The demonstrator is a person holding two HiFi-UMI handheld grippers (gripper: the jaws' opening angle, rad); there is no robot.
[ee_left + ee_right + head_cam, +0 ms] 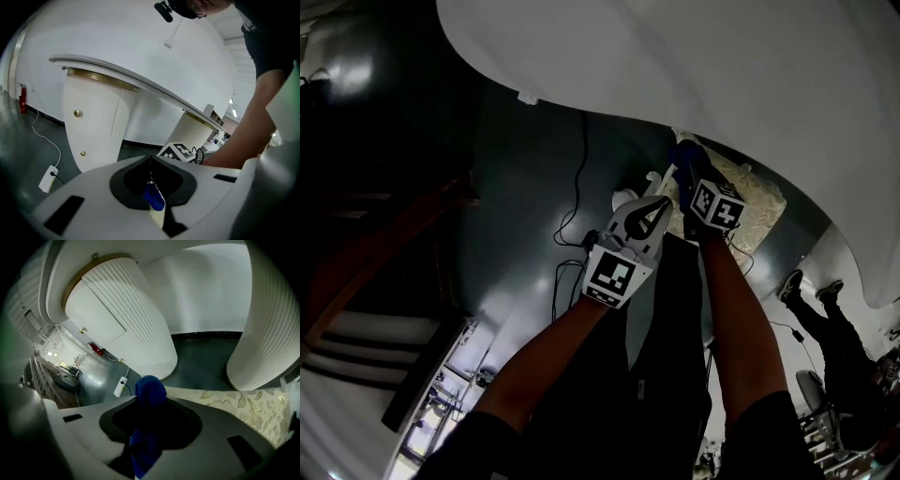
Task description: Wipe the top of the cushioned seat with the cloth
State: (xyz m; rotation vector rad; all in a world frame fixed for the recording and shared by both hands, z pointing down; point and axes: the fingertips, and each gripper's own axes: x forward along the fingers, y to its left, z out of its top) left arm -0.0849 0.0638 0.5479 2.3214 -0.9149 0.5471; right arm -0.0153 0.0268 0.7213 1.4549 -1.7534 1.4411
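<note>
Nearest the head camera, the left forearm [548, 352] and right forearm [736, 314] reached away side by side, both stretched out and converging toward the far right. Much of that view was dark, and what lay between the arms could not be made out.

The left gripper [664, 201] lay just near and left of the right gripper [684, 176], its marker cube turned up. In the left gripper view its jaws were pressed together at the tips. A sliver of the blue cloth [153, 197] showed in the slit behind them. Whether it was nipped there or only seen through the gap could not be told.

The right gripper [150, 401] was pinching the cloth [151, 389], which bulged past its tips and hid them. The head view showed the tips covered as well.

Just beyond lay the cushioned seat [759, 197], pale and floral. It showed only in part, its far edge hidden behind the overhanging white tabletop [675, 56]. In the right gripper view it ran off the right edge.

Left of the seat the dark floor [516, 178] lay open, crossed by a cable [578, 183], with a power strip [120, 386] on it. Farther off stood a ribbed white pedestal [136, 329]. At the far right a person [825, 323] in dark clothes was cut off by the frame.
</note>
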